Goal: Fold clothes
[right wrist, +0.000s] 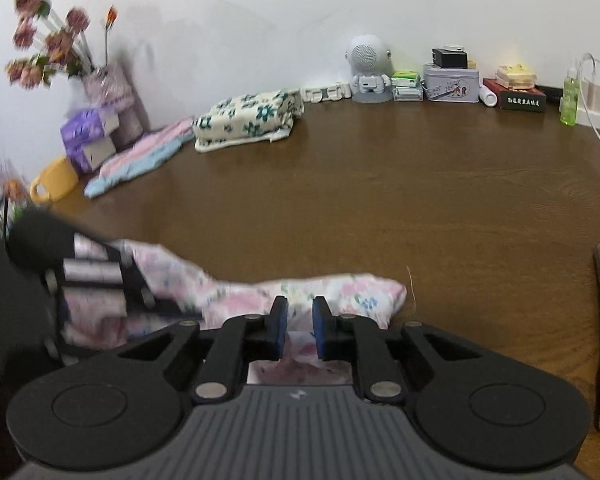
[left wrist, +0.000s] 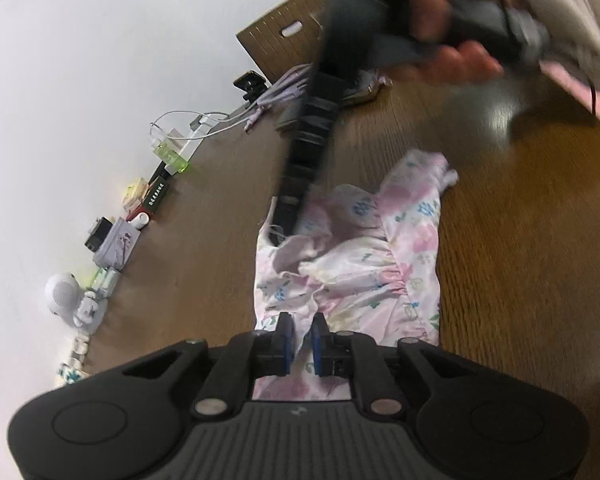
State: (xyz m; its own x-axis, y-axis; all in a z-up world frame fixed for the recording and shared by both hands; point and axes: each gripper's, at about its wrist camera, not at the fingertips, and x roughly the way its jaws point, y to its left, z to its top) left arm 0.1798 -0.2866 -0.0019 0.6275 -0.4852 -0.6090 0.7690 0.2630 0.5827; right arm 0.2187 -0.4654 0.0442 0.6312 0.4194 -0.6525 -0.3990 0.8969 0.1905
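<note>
A pink floral garment [left wrist: 360, 264] lies crumpled on the brown wooden table [left wrist: 520, 240]. In the left wrist view, my left gripper [left wrist: 302, 322] sits at the garment's near edge, its blue pads close together with cloth between them. The right gripper [left wrist: 284, 228] reaches in from above, blurred and held by a hand [left wrist: 452, 40], with its tips at the garment's far left edge. In the right wrist view, my right gripper [right wrist: 300, 312] has the garment [right wrist: 340, 292] between its narrow-set pads. The left gripper [right wrist: 100, 280] is a blur at the left, on the same cloth.
Along the wall stand a folded flowered cloth [right wrist: 248, 120], a striped pink-blue cloth [right wrist: 140, 156], a yellow cup [right wrist: 54, 182], tissue packs [right wrist: 88, 136], a flower vase [right wrist: 60, 48], a robot-shaped speaker [right wrist: 368, 72], a tin box [right wrist: 452, 82] and a green bottle [right wrist: 570, 100]. Cables [left wrist: 276, 92] lie further along.
</note>
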